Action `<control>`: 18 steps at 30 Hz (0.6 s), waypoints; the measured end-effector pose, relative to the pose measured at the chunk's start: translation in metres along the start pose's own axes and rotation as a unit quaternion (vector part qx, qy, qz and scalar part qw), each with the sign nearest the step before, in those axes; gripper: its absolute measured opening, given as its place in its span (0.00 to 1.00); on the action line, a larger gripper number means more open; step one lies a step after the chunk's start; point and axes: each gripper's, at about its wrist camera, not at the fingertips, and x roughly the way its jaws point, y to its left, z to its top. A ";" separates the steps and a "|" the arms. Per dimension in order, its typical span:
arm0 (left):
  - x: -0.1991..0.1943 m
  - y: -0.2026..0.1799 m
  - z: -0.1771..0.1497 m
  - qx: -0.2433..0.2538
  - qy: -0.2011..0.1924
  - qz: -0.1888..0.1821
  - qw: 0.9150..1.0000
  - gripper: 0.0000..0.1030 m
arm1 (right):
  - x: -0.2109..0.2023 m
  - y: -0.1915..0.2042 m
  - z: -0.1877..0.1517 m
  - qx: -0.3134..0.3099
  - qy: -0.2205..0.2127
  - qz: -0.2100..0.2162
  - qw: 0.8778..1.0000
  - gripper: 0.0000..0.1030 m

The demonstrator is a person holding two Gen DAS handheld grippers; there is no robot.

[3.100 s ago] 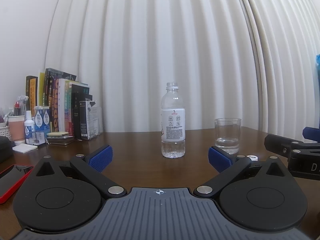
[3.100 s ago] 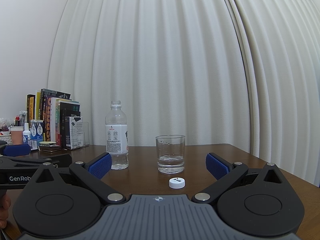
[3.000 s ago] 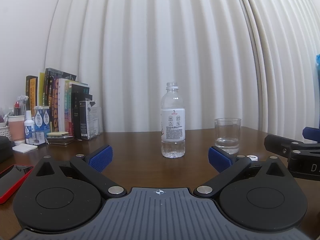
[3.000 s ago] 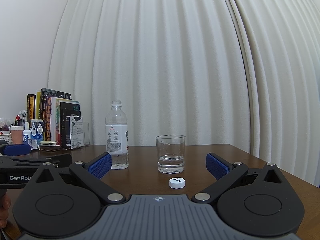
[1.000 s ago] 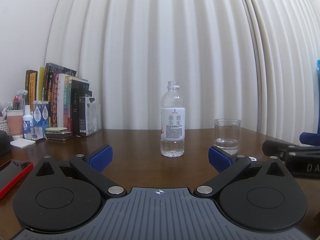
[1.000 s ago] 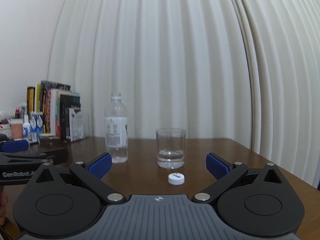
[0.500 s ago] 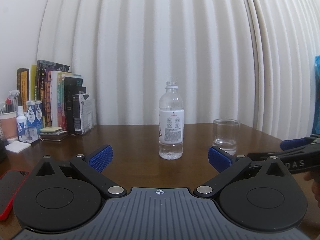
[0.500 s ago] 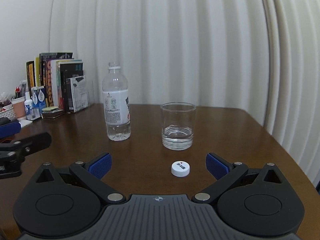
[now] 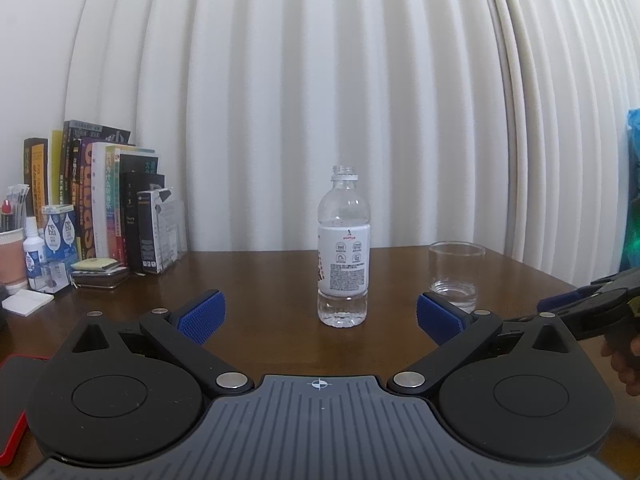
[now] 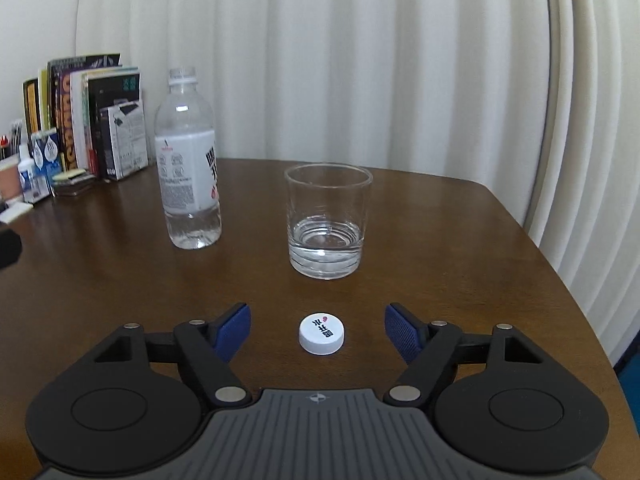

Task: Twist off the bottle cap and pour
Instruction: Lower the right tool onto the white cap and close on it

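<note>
A clear plastic bottle [image 9: 343,256] with a white label stands upright and uncapped on the brown table; it also shows in the right wrist view [image 10: 187,164]. A little water sits in its base. A glass tumbler [image 9: 456,276] [image 10: 328,220] with a little water stands to its right. The white cap [image 10: 321,334] lies on the table in front of the glass, between the open fingers of my right gripper [image 10: 318,334], which is above it. My left gripper [image 9: 319,314] is open and empty, facing the bottle from a short distance.
A row of books [image 9: 100,200] [image 10: 92,120], a small box, small bottles and a cup stand at the table's back left. A red phone [image 9: 16,392] lies at the left. The table's right edge [image 10: 560,280] curves near the white curtain. The right gripper shows at the right of the left wrist view [image 9: 600,308].
My right gripper has risen, tilted down and moved forward, so the cap now lies between its fingers. My left gripper has shifted only slightly. Bottle, glass and cap have not moved.
</note>
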 end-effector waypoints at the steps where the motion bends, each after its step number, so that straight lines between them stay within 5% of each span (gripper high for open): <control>1: 0.002 0.000 0.000 0.000 0.001 0.000 1.000 1.00 | 0.004 -0.001 0.001 0.000 0.007 0.003 1.000 0.61; 8: 0.010 0.003 -0.001 0.000 0.008 -0.001 1.000 1.00 | 0.018 -0.003 0.003 -0.008 0.027 0.000 1.000 0.55; 18: 0.020 0.003 -0.001 0.003 0.015 -0.004 1.000 1.00 | 0.025 -0.004 0.004 -0.012 0.043 0.010 0.999 0.33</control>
